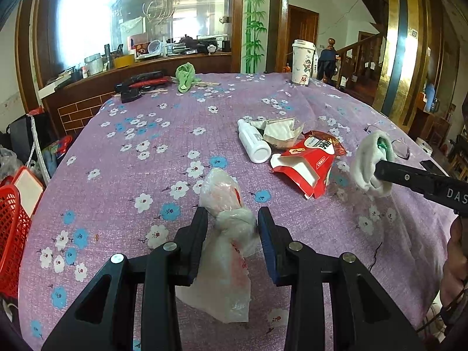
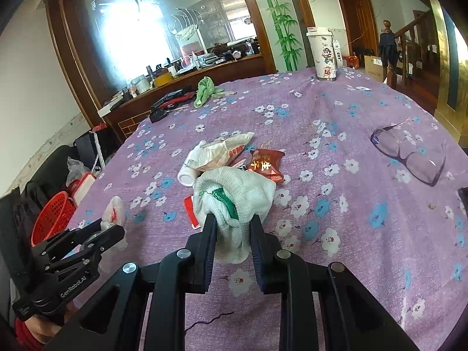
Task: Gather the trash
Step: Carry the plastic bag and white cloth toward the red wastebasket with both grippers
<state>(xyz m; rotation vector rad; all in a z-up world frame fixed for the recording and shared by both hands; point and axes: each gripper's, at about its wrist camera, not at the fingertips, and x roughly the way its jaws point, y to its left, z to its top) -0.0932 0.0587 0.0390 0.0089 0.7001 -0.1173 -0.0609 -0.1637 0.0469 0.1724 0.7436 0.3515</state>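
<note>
My left gripper (image 1: 232, 219) is shut on a knotted clear plastic bag (image 1: 225, 204) with pink print, held over the purple flowered tablecloth (image 1: 131, 152). My right gripper (image 2: 232, 219) is shut on a white cloth with green stitching (image 2: 234, 196); it also shows in the left wrist view (image 1: 370, 161). Ahead lie a white bottle (image 1: 253, 142), a crumpled white wrapper (image 1: 280, 131), a red carton (image 1: 304, 169) and a red snack packet (image 2: 267, 165). The left gripper (image 2: 112, 229) shows at lower left of the right wrist view.
A red basket (image 2: 52, 219) stands off the table's left edge. A white lidded cup (image 1: 302, 61), a green rag (image 1: 185, 76) and black-red tools (image 1: 143, 83) sit at the far side. Clear safety glasses (image 2: 409, 152) lie at the right.
</note>
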